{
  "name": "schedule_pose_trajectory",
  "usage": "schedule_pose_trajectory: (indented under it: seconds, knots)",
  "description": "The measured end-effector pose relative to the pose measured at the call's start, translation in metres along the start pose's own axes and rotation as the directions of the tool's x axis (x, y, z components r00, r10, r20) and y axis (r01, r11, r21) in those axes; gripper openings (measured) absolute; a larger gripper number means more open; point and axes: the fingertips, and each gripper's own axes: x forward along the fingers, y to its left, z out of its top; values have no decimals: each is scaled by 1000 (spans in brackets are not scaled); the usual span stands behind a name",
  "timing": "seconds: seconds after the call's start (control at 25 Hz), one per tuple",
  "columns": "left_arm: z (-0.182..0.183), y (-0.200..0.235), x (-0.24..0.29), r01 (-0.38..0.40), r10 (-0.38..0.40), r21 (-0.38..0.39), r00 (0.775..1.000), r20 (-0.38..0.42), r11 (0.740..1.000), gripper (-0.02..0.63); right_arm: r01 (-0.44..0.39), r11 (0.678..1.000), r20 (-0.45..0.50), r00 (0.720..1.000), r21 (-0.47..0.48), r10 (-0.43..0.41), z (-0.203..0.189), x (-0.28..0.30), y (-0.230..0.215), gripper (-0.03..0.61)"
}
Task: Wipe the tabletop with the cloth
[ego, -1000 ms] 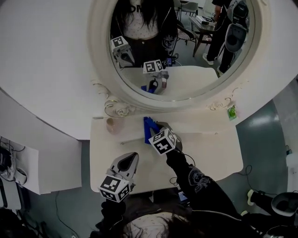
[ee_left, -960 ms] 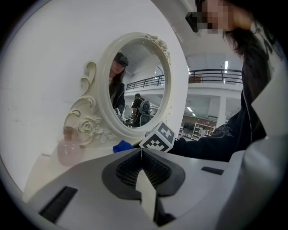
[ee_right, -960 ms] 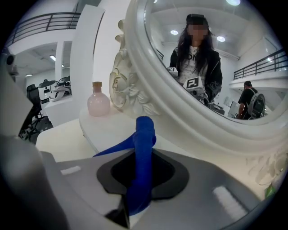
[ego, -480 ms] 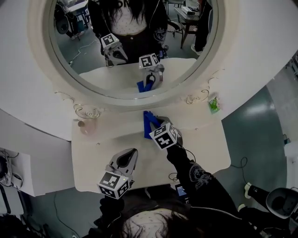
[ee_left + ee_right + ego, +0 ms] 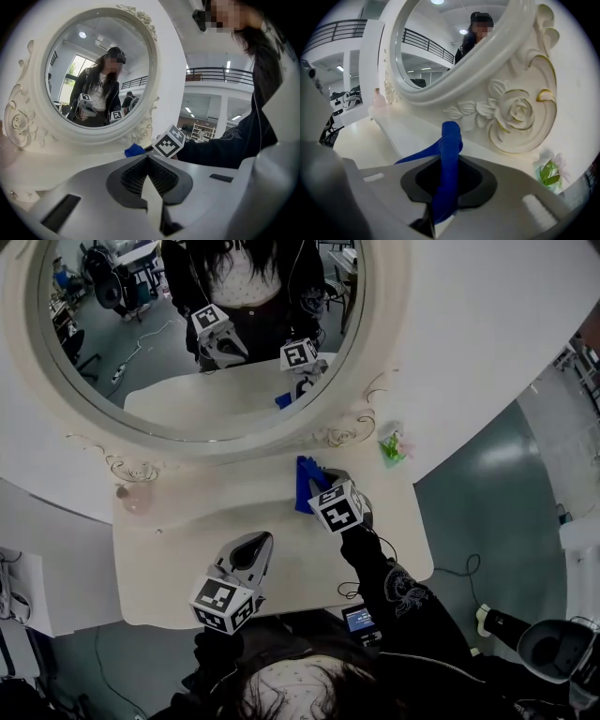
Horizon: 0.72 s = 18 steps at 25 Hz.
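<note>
A blue cloth [image 5: 306, 481] lies bunched on the cream tabletop [image 5: 187, 531] close to the mirror base, right of centre. My right gripper [image 5: 326, 480] is shut on the blue cloth [image 5: 449, 159], whose fold stands up between the jaws in the right gripper view. My left gripper [image 5: 256, 546] hovers over the front middle of the table, shut with nothing in it. The left gripper view shows the cloth [image 5: 134, 150] and the right gripper's marker cube [image 5: 171, 141] ahead of its closed jaws.
A large oval mirror [image 5: 187, 334] in an ornate white frame stands along the back of the table. A pink cup [image 5: 134, 497] sits at the back left. A small green plant [image 5: 395, 445] stands at the back right. A phone [image 5: 360, 619] shows below the front edge.
The head camera has swung, so the table sits lower and further left in view. The right gripper and the cloth have shifted a little to the right along the mirror base.
</note>
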Motion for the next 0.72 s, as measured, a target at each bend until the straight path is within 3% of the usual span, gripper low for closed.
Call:
schedule_pose_trajectory:
  seconds: [0.36, 0.72]
  knots:
    - [4, -37, 36, 53, -53, 24, 999, -7, 998, 2, 104, 993, -28, 994, 58, -103, -44, -36, -85, 72]
    - [8, -38, 42, 54, -54, 26, 998, 10, 998, 2, 239, 966, -86, 969, 102, -231, -83, -68, -157, 72]
